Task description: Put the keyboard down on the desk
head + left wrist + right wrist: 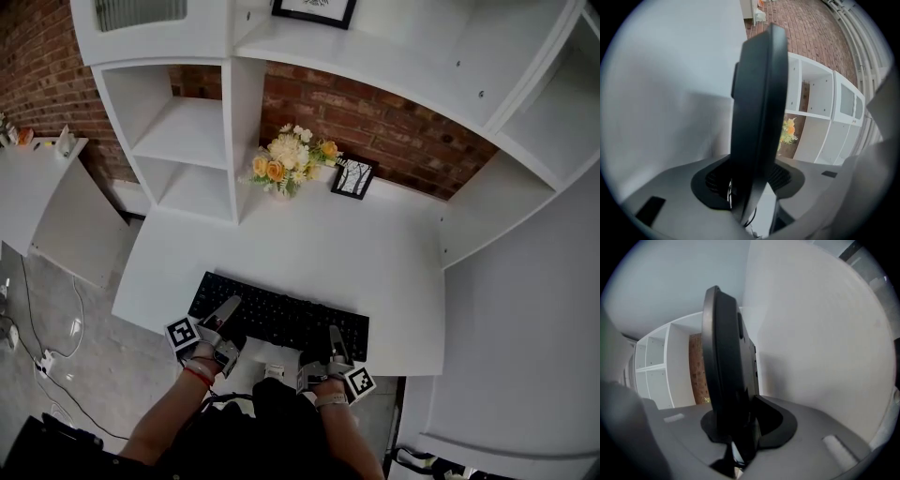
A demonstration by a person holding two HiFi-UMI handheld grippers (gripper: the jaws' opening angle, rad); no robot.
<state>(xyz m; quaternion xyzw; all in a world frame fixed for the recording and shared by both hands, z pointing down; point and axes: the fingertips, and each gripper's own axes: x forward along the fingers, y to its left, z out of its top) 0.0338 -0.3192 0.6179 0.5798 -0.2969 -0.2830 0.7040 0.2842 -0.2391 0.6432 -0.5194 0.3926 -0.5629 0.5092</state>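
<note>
A black keyboard (281, 319) lies along the white table's (384, 253) front edge. The left claw (226, 312) is at its near left end and the right claw (336, 339) at its near right. Flowers (286, 161) and a framed picture (354, 177) stand behind.

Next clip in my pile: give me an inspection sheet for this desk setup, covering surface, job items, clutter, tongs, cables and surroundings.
Surface: white desk, set between shelf units.
Job's things: black keyboard, apparently lying flat along the desk's front edge.
Clutter: flowers and a small picture frame at the back of the desk, apart from the keyboard.
Tongs: left tongs at the keyboard's left end, jaws apart with its edge between them; right tongs clamped on its right end.
Cables: floor cables left of the desk; nothing seen on the desk.
Surroundings: white shelves, brick wall behind.
</note>
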